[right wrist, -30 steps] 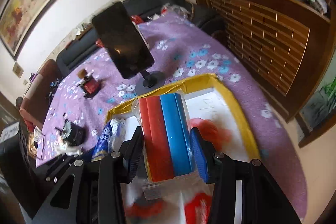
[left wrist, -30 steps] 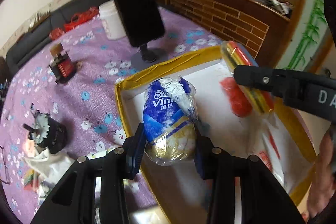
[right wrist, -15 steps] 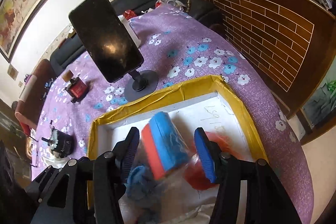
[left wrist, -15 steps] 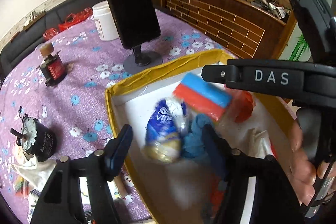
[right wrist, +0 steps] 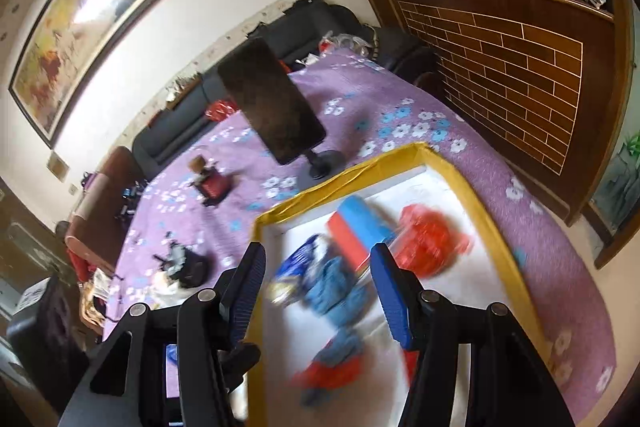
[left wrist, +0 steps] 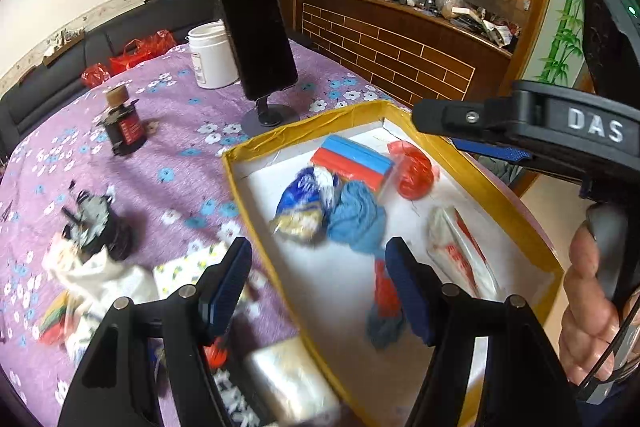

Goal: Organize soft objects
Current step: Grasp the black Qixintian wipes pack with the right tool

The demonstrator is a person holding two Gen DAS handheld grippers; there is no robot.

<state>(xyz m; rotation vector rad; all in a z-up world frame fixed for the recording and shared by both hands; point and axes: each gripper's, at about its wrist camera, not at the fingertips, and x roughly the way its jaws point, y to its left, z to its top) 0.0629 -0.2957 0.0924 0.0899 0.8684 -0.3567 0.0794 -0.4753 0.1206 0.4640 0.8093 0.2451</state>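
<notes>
A yellow-rimmed box [left wrist: 304, 127] [right wrist: 344, 175] with a white floor holds the soft things. In it lie a blue-and-white tissue pack [left wrist: 302, 201] [right wrist: 294, 269], a red-and-blue sponge block [left wrist: 352, 161] [right wrist: 360, 225], a blue cloth [left wrist: 356, 217] [right wrist: 334, 293], a red bag [left wrist: 414, 169] [right wrist: 430, 241] and a white-and-red packet [left wrist: 460, 251]. My left gripper [left wrist: 320, 287] is open and empty above the box's near left edge. My right gripper [right wrist: 318, 291] is open and empty above the box; its body shows in the left wrist view [left wrist: 532, 127].
On the purple flowered cloth [left wrist: 120, 179] stand a phone on a stand [left wrist: 260, 43] [right wrist: 276, 107], a white tub [left wrist: 212, 55], a small dark bottle [left wrist: 124, 125] and a black object [left wrist: 100, 227]. Loose packets [left wrist: 188, 267] lie left of the box. A brick-pattern cabinet [right wrist: 500, 67] stands behind.
Both grippers opened and dropped their loads into the box: the left let go of the tissue pack, the right the sponge block. Both have pulled back and up from the box.
</notes>
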